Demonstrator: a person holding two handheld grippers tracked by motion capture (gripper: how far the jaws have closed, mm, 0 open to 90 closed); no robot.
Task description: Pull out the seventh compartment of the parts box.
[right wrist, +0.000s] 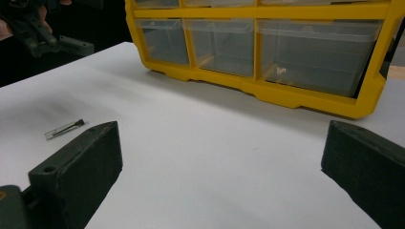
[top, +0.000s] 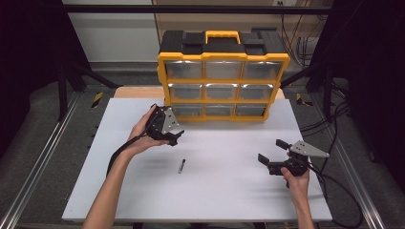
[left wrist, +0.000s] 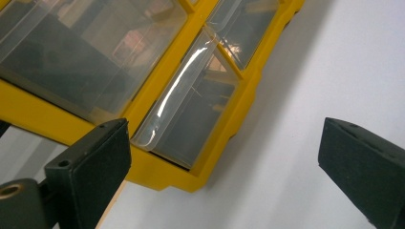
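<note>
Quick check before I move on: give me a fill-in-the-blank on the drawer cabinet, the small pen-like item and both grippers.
1. The yellow drawer cabinet has ____ rows of clear drawers.
2. The left gripper hovers near the cabinet's bottom-____ drawer in the high view.
3. The small pen-like item lies on the white ____.
4. The right gripper has its jaws ____.

Missing words: three; left; table; open

left claw (top: 175, 136) agape, right claw (top: 270, 151) too (raised)
</note>
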